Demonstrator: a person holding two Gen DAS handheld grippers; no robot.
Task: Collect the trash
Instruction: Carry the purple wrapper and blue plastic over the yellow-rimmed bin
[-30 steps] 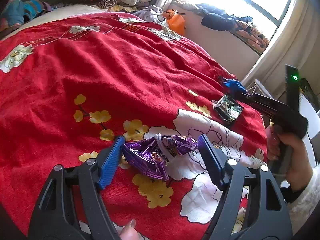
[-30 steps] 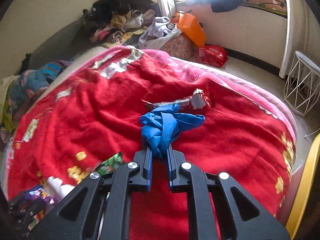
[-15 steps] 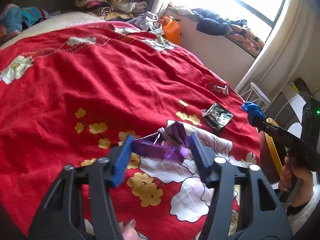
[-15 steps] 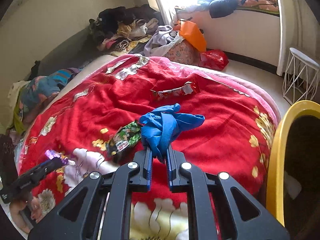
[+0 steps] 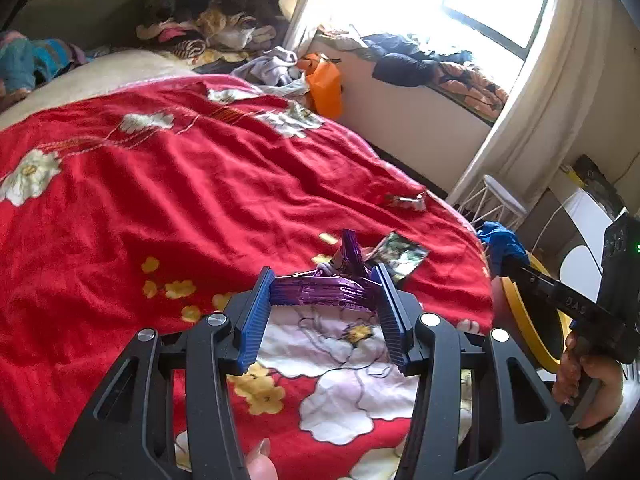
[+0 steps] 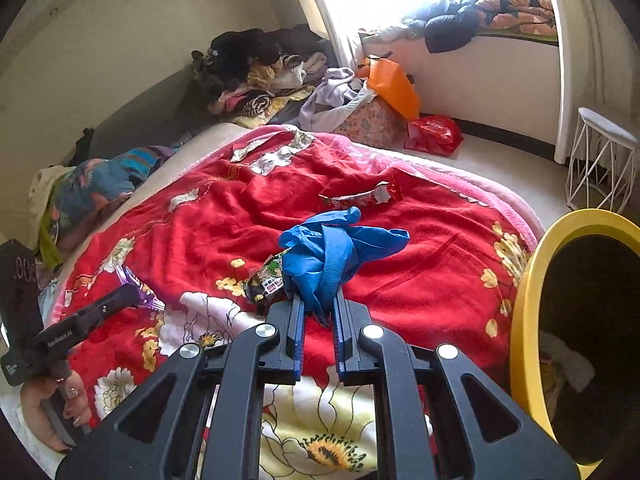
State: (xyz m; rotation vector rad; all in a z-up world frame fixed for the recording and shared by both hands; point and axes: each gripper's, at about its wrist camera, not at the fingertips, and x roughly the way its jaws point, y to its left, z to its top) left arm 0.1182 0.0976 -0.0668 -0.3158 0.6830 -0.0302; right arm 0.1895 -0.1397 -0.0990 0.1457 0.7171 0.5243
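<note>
My left gripper (image 5: pixel 323 280) is shut on a crumpled purple foil wrapper (image 5: pixel 324 290), held just above the red flowered blanket (image 5: pixel 180 200). Crumpled blue glove material (image 6: pixel 334 250) is pinched in my right gripper (image 6: pixel 318 300), which is shut and hangs near the bed's corner beside a yellow-rimmed bin (image 6: pixel 528 300). The same glove (image 5: pixel 500 246) and bin rim (image 5: pixel 516 320) show at the right of the left wrist view. A green-black snack packet (image 5: pixel 400 255) and a red-silver wrapper (image 5: pixel 406 200) lie on the blanket.
Piled clothes (image 5: pixel 208 32) and an orange bag (image 5: pixel 324 88) sit past the bed's far end. A white wire stool (image 6: pixel 600 168) stands by the curtain, and a red bag (image 6: pixel 434 136) lies on the floor. The bin holds some trash.
My left gripper closed on the purple wrapper and lifted it off the blanket. My right gripper carried the blue glove across to the bed's corner, bringing the yellow bin into view.
</note>
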